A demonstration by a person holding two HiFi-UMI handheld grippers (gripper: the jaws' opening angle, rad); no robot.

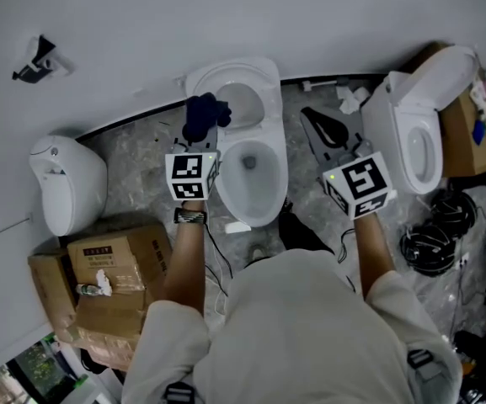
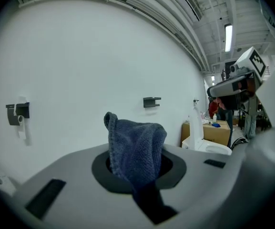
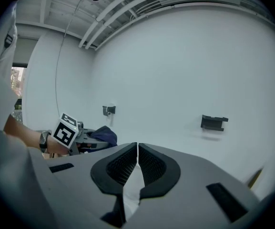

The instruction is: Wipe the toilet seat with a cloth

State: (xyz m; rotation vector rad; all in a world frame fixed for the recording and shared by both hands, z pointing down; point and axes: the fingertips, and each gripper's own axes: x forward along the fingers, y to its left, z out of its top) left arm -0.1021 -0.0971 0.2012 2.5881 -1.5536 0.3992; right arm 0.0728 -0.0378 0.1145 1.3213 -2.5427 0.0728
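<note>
**Head view, looking steeply down.** The left gripper [image 1: 200,137], at centre left, is clamped on a bunched dark blue terry cloth [image 1: 205,114]. The left gripper view shows the cloth wedged between the jaws and standing up beyond them. Holding it by one end leaves a loose wad ahead of the tips, which would be the part that meets the surface. The cloth hangs over the left edge of the white ceramic toilet [image 1: 269,194] in the middle of the frame, and contact cannot be confirmed.

The task's target, the white oval seat ring [image 1: 264,87], appears to be tipped up at the back of the bowl, just right of the cloth.

The right gripper [image 1: 312,118], at centre right, has its ribbed black pads pressed together on nothing. It is held off to the toilet's right, probably to stay out of the wiping path.

**Containers.**
- The toilet bowl shows only a dark drain opening, and water cannot be made out.
- Brown taped cardboard boxes [image 1: 112,263], lower left, are closed, with a crumpled white scrap [image 1: 99,285] on top.
- A brown cardboard carton [image 1: 466,146] at the right edge, behind a second white toilet [image 1: 411,137], carries small blue and white items that are too small to identify.
</note>
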